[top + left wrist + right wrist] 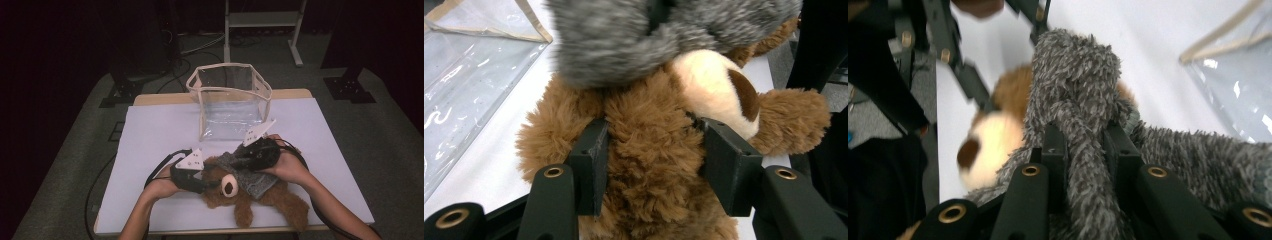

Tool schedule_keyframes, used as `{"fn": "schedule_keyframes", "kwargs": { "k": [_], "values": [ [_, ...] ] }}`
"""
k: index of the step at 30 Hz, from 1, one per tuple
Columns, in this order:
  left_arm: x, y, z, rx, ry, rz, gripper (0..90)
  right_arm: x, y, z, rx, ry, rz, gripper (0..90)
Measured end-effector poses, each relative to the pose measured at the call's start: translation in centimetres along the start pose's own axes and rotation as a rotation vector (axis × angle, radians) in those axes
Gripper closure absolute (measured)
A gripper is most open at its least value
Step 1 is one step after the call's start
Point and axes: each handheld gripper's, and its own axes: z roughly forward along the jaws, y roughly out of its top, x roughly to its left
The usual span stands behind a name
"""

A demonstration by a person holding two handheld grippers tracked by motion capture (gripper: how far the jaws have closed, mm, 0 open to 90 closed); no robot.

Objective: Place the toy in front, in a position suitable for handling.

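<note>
One brown teddy bear point(240, 192) lies on its back at the near edge of the white table point(150, 135), its fur shaggy and thick, its muzzle cream with a dark brown nose. The left gripper point(654, 160) has its two black jaws clamped on the bear's plush head, pads sunk into the pile. One grey fuzzy scarf point(1073, 100), a speckled knit with a soft nap, drapes across the bear's neck and chest; the right gripper point(1085, 145) pinches a bunched fold of it, jaws drawn tight on the cloth. Farther back on the table stands one clear plastic bag point(230, 100), boxy, glossy and creased, edged in cream trim, its top open
</note>
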Motion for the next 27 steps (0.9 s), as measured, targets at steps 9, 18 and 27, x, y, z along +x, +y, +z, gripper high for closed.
{"fn": "schedule_keyframes", "kwargs": {
  "k": [9,18,27],
  "values": [
    [-0.2,-0.1,-0.2,0.011,-0.015,0.015,46.6,-0.8,1.1,1.6,0.01,0.009,0.002,74.2],
    [-0.5,0.2,0.1,0.025,-0.015,0.033,46.7,-0.8,0.9,1.1,0.014,-0.018,0.012,74.1],
    [-0.5,0.1,0.1,0.027,-0.01,0.039,46.5,-1.1,1.4,2.0,0.01,-0.013,0.013,73.9]
  ]
}}
